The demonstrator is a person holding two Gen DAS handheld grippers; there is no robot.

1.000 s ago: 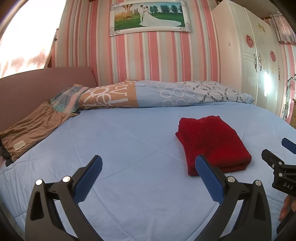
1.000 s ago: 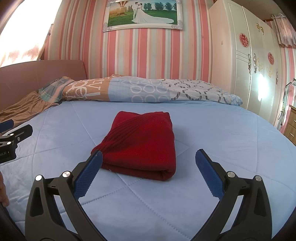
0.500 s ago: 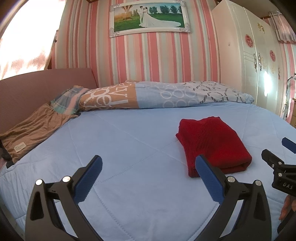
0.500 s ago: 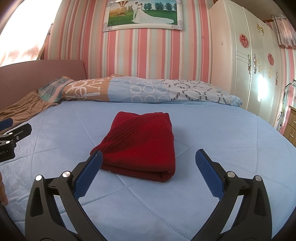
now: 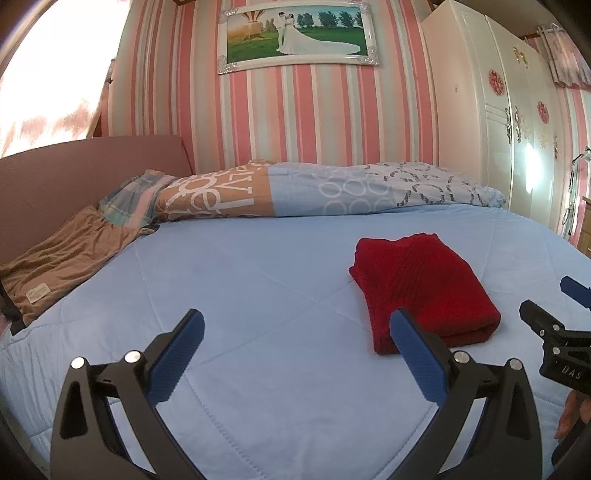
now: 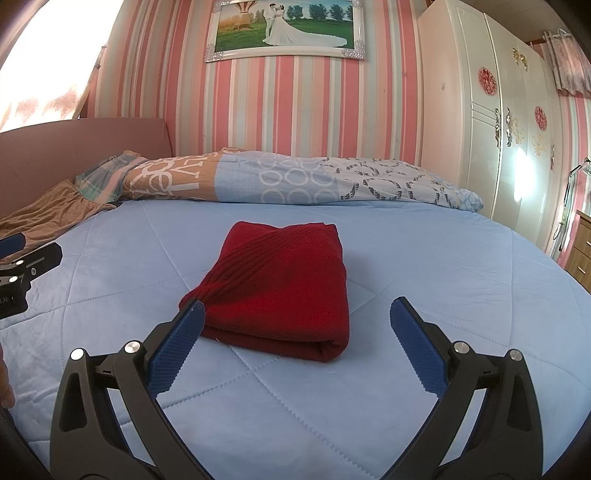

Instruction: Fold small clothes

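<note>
Nothing is shifting: folded red knitted garment (image 6: 280,288) is lying ahead of the right gripper (image 6: 297,325), both jaws gaping wide, empty.

White letters "DAS" stand on the black body of the right gripper (image 5: 565,363). Large white letters on the orange-and-blue patterned quilt (image 5: 229,194) cannot be made out.

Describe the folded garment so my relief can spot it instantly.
Start from the wide light-blue bed under the framed wedding picture. Near its middle lies the red knit garment, folded into a thick rectangle. It is the bed's only red item, unlike the brown cloth at the headboard.
</note>
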